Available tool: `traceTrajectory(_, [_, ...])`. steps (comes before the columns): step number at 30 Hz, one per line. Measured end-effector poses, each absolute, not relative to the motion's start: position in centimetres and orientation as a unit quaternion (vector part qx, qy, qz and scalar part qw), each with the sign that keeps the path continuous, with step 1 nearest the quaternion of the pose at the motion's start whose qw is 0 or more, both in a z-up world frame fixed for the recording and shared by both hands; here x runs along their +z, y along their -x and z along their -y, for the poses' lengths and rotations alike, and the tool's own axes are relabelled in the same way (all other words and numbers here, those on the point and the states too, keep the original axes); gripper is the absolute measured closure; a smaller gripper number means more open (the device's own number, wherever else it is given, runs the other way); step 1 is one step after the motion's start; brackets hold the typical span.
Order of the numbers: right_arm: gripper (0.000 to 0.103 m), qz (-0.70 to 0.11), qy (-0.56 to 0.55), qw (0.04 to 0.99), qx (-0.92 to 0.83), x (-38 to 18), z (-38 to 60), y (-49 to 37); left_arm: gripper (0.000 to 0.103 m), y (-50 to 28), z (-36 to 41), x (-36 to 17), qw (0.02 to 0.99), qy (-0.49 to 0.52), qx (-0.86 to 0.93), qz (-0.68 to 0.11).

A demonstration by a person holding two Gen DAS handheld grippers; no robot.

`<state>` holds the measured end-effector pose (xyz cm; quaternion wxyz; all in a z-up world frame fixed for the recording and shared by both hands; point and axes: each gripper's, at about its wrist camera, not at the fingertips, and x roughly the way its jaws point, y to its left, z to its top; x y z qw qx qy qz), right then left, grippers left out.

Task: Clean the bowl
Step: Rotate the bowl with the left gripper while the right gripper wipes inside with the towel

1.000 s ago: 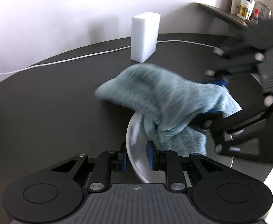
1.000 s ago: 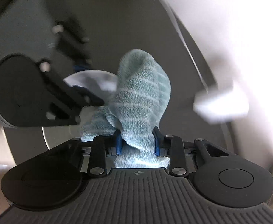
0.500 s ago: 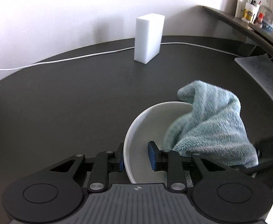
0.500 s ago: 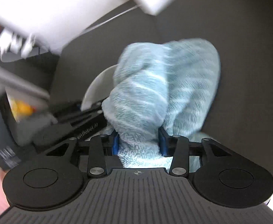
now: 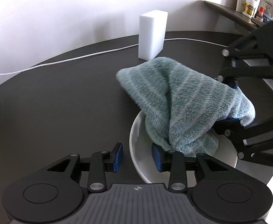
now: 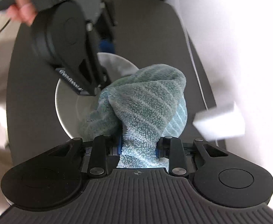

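Note:
A white bowl [image 5: 135,149] [image 6: 61,102] sits on the dark table. My left gripper [image 5: 137,157] straddles its near rim, one blue pad outside and one inside, jaws closing on the wall. In the right wrist view the left gripper [image 6: 102,69] reaches in from the upper left. A teal striped towel [image 5: 173,97] [image 6: 145,100] is bunched inside the bowl and flops over its far rim. My right gripper [image 6: 138,145] [image 5: 229,102] is clamped on the towel, its jaws closing, coming in from the right of the left wrist view.
A white block [image 5: 152,35] [image 6: 220,123] stands upright behind the bowl near the wall. A white cable [image 5: 80,57] runs along the table's back edge. A shelf with small bottles [image 5: 248,3] sits at the far right. A person's hand [image 6: 22,13] holds the left gripper.
The right gripper rolled and swept the towel around inside the bowl, out to the right and back over the far rim. The left gripper and bowl stayed put.

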<state>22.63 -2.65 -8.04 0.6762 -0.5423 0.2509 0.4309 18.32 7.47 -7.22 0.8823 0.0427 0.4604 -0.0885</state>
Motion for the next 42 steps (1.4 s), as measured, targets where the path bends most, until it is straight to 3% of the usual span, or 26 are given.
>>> traceTrajectory(2, [0.072,-0.254,0.535,0.683,0.427,-8.1,2.3,-23.3,0.078,-18.3,-7.5,-7.3,0.883,-0.040,-0.087,-0.459])
traceTrajectory(6, [0.072,-0.329,0.421,0.750,0.390,-7.4,2.5,-25.4,0.078,-18.3,-7.4,-7.3,0.885,-0.035,-0.085,-0.457])
traceTrajectory(10, [0.072,-0.456,0.158,0.825,0.295,-6.8,6.2,-28.0,0.078,-18.3,-7.4,-7.4,0.886,-0.030,-0.083,-0.455])
traceTrajectory(13, [0.072,-0.517,-0.030,0.818,0.249,-7.5,9.6,-27.9,0.078,-18.1,-7.2,-7.3,0.888,-0.032,-0.079,-0.453])
traceTrajectory(18, [0.071,-0.549,-0.188,0.780,0.235,-8.4,11.4,-25.5,0.078,-17.7,-6.8,-7.2,0.888,-0.041,-0.076,-0.451])
traceTrajectory(23, [0.063,-0.546,-0.108,0.788,0.262,-8.6,9.4,-25.0,0.080,-16.5,-7.0,-7.0,0.885,-0.038,-0.080,-0.458])
traceTrajectory(28, [0.065,-0.494,0.069,0.827,0.259,-6.6,9.4,-23.1,0.080,-15.6,-6.7,-7.3,0.886,-0.030,-0.092,-0.453])
traceTrajectory(31, [0.065,-0.465,0.102,0.841,0.256,-4.3,10.7,-21.5,0.080,-15.6,-6.5,-7.4,0.888,-0.031,-0.091,-0.450])
traceTrajectory(35, [0.076,-0.338,0.274,0.863,0.258,-2.4,9.5,-18.5,0.080,-15.7,-6.7,-7.5,0.888,-0.025,-0.093,-0.449])
traceTrajectory(42, [0.076,-0.165,0.425,0.866,0.205,1.7,9.0,-15.4,0.079,-15.7,-6.6,-7.5,0.888,-0.028,-0.096,-0.449])
